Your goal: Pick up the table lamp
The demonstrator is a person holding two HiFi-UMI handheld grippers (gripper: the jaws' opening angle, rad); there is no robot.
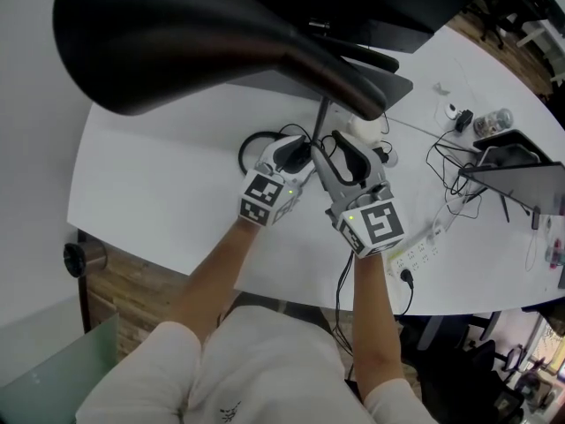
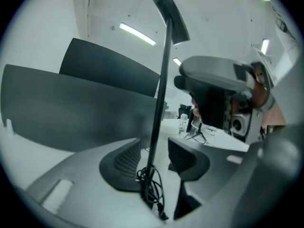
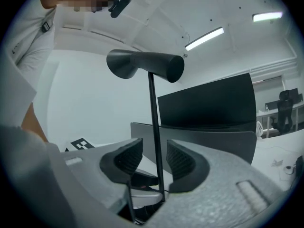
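Straddling the table lamp's (image 1: pixel 221 34) thin stem (image 3: pixel 153 108): left tool (image 2: pixel 154 158) and right tool (image 3: pixel 154 158) both spread, pads clear of it. Lamp appears to stand on the white bench (image 1: pixel 150 184). Nothing gripped; clamping and lifting remain.

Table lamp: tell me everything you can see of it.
The table lamp is matte black: a horn-shaped shade lying level atop a thin upright stem, with a bundled black cord at its foot. It stands on the white table. The left gripper and right gripper bracket the stem, jaws apart, not clamping.
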